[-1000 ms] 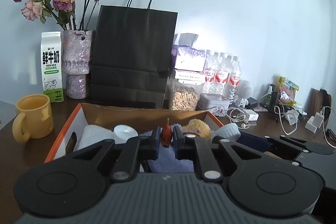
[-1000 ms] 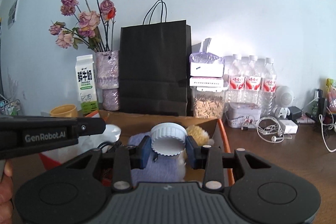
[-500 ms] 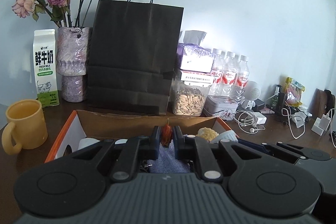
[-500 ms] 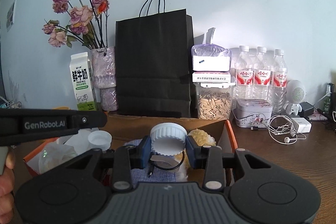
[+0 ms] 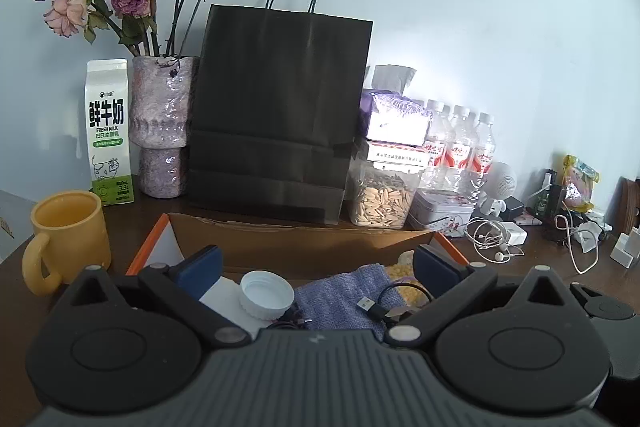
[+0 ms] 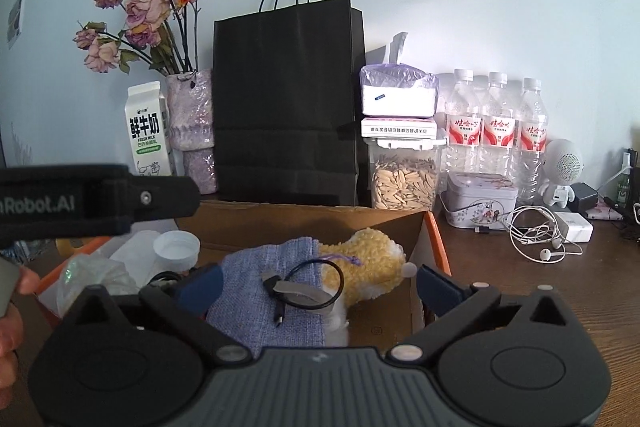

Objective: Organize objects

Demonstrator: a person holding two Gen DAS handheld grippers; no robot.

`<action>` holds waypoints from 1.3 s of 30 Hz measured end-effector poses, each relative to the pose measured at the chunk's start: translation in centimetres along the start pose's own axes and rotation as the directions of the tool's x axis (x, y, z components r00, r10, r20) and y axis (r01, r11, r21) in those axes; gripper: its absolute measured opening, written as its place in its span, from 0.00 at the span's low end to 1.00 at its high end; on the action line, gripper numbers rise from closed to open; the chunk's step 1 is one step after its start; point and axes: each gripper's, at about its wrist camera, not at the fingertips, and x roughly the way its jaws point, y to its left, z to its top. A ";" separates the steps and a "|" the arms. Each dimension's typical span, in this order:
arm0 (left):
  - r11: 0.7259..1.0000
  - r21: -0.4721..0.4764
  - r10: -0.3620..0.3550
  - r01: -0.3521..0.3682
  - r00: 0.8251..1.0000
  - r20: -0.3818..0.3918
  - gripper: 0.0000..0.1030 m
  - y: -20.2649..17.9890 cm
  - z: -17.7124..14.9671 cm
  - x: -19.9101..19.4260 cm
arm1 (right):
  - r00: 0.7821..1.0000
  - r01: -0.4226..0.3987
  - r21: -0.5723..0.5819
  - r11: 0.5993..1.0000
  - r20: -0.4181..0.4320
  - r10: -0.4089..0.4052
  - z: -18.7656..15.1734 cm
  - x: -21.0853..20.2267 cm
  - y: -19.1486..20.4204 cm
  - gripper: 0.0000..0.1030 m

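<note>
Right now both of my tools are empty: my left hand-held gripper [image 5: 316, 267] hangs with its jaws spread wide at the bottom middle of the left wrist view, and my right hand-held gripper [image 6: 318, 281] is just as released at the bottom of the right wrist view, nothing between the blue pads on either one. Both sit above the open cardboard box [image 6: 312, 217] with the orange rim, which lies on the dark counter [image 6: 520, 287] in the lower middle of each frame.

Inside the box I see a white cap [image 5: 267, 294] lying open side up near the left, a blue cloth pouch [image 6: 272, 287] in the middle with a short black cable [image 6: 308, 287] looped on top of it, and a yellow fluffy thing [image 6: 372, 259] touching the pouch on its right. Some crinkled clear plastic [image 6: 92, 275] fills the left part of the box.

So I judge a good share of the sorting is done, since these small things already lie in the box. What is left seems to be the loose stuff outside it: the yellow mug [image 5: 68, 235] at lower left, and the white earphones [image 6: 536, 235] tangled on the counter at right. Whether those belong in the box, I cannot tell
</note>
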 end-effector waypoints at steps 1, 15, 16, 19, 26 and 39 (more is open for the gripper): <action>1.000 0.000 0.003 -0.003 1.000 -0.002 1.00 0.0 0.0 0.0 | 1.000 0.002 0.001 1.000 -0.002 -0.002 0.0 0.0 0.0 1.00; 1.000 0.005 0.007 -0.007 1.000 0.013 1.00 0.9 0.3 -3.3 | 0.999 0.008 0.009 1.000 0.034 -0.009 0.5 -3.4 0.0 1.00; 1.000 0.002 0.006 -0.006 1.000 0.019 1.00 1.2 0.1 -3.9 | 0.999 0.005 0.008 1.000 0.035 -0.005 0.4 -3.9 0.1 1.00; 0.999 0.035 0.021 -0.023 0.999 0.047 1.00 1.7 -0.4 -6.2 | 1.000 -0.001 0.013 1.000 0.031 0.001 0.0 -5.4 0.4 1.00; 0.997 0.067 0.040 -0.040 0.999 0.001 1.00 3.5 -2.4 -10.6 | 0.999 0.006 0.008 1.000 0.035 -0.006 -1.2 -10.3 1.4 1.00; 0.996 0.078 0.042 -0.033 0.993 -0.110 1.00 4.5 -7.0 -16.3 | 0.999 -0.013 0.031 0.999 -0.032 0.014 -4.9 -16.6 3.3 1.00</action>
